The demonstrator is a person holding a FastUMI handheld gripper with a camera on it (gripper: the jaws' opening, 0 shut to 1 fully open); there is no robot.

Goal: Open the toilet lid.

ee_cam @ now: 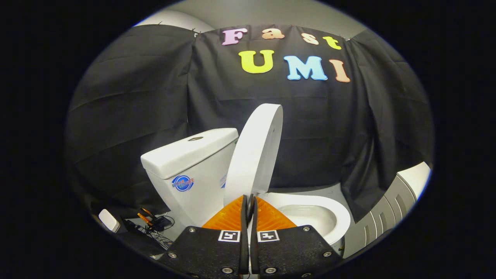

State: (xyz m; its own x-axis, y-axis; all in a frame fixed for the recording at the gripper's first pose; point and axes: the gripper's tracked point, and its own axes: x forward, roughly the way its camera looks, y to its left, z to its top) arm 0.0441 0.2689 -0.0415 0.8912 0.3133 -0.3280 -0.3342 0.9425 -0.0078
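The claw [249, 201] is clenched, its fingers pressed together with nothing between them, tips just at the lower edge of the toilet lid [254, 151]. The lid stands raised, nearly upright, beside the tank [190, 155] and above the open bowl [310, 217]. It looks rigid, smooth and slippery, moderately light; its free rim seems the best hold.

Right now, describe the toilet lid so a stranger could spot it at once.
Find the white toilet before the black cloth wall. Its cistern is a boxy block; the lid, raised beside it, is the tall rounded panel seen edge-on just beyond the shut gripper.
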